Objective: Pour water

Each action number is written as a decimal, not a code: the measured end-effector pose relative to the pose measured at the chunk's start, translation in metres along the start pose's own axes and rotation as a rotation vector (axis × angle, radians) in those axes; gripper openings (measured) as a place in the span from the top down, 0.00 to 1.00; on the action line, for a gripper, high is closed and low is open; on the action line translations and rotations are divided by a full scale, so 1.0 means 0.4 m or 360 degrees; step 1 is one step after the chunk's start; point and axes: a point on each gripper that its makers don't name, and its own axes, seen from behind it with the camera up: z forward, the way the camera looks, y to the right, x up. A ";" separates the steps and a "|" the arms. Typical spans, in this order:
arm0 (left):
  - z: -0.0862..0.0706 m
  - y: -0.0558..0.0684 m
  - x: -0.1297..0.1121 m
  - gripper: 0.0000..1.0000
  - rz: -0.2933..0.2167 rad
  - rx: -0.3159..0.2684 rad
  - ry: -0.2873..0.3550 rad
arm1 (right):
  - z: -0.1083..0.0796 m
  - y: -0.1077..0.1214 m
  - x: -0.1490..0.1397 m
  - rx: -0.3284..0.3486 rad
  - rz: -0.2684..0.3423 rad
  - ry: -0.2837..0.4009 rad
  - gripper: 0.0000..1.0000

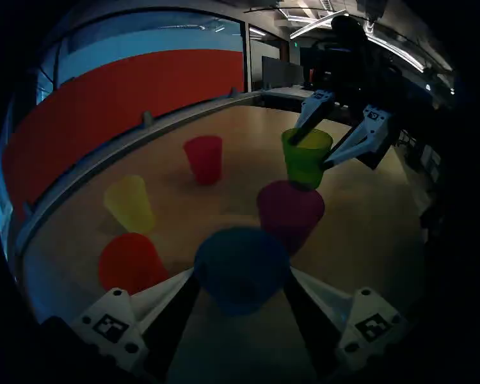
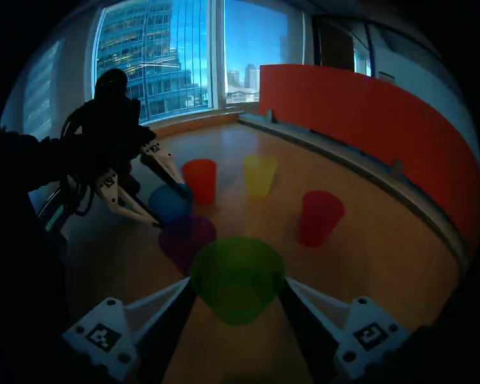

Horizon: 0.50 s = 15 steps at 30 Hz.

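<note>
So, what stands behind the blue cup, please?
In the left gripper view, a purple cup stands behind the blue cup, a green cup beyond. The blue cup covers part of the purple cup's base.

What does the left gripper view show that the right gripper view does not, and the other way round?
Left gripper view: ceiling lights above the room, and the right claw seen from afar, holding the green cup.
Right gripper view: windows with tall buildings outside, and the left claw seen from afar, holding the blue cup.
Both: the wooden table, the red wall and all six cups, so also the purple cup, yellow cup, red cup and orange cup.
</note>
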 end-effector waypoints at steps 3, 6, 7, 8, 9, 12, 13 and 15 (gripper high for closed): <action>0.002 -0.001 -0.001 0.13 -0.0007 -0.0009 0.0001 | 0.011 -0.002 -0.007 0.0004 0.0003 -0.0009 0.11; 0.004 -0.005 -0.004 0.13 -0.0012 -0.0010 0.0001 | 0.020 -0.004 -0.013 0.0009 0.0007 -0.0018 0.11; 0.005 -0.007 -0.006 0.13 -0.0014 -0.0010 -0.0001 | 0.024 -0.006 -0.016 0.0011 0.0009 -0.0021 0.11; 0.005 -0.008 -0.008 0.13 -0.0016 -0.0010 -0.0003 | 0.027 -0.007 -0.018 0.0013 0.0010 -0.0024 0.10; 0.006 -0.009 -0.010 0.13 -0.0018 -0.0012 -0.0005 | 0.030 -0.008 -0.022 0.0015 0.0013 -0.0027 0.10; 0.007 -0.010 -0.015 0.13 -0.0026 -0.0019 -0.0009 | 0.039 -0.013 -0.032 0.0021 0.0025 -0.0035 0.10; 0.007 -0.010 -0.015 0.13 -0.0029 -0.0021 -0.0009 | 0.041 -0.014 -0.036 0.0023 0.0029 -0.0036 0.10; 0.007 -0.010 -0.017 0.13 -0.0034 -0.0025 -0.0011 | 0.046 -0.016 -0.043 0.0025 0.0035 -0.0040 0.11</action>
